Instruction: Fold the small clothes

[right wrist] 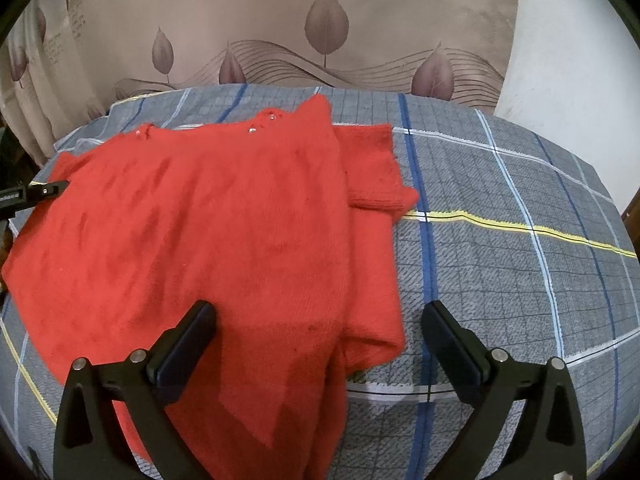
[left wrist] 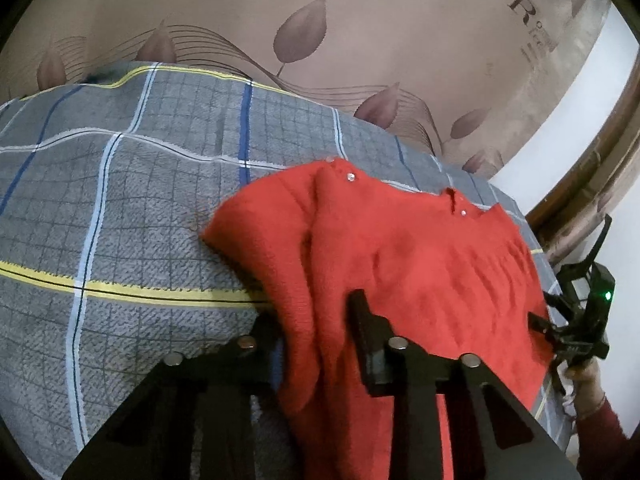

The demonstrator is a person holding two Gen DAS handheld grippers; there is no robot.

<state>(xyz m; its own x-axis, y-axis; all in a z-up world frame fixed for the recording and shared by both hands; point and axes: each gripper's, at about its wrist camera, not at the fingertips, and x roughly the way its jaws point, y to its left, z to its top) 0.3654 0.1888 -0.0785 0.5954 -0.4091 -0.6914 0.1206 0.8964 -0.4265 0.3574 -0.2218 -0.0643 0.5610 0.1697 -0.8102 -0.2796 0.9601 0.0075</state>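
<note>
red sweater [right wrist: 192,216] flat on checked blanket [right wrist: 500,240], collar away | left tool [left wrist: 316,332] seemingly clamps folded sleeve edge | right tool [right wrist: 320,344] gapes empty over sweater's hem, nearer

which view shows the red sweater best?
Right wrist view: the red sweater lies spread on the plaid blanket, sleeve folded inward. Left wrist view shows it blurred and oblique, with one sleeve lifted in the left tool.
</note>
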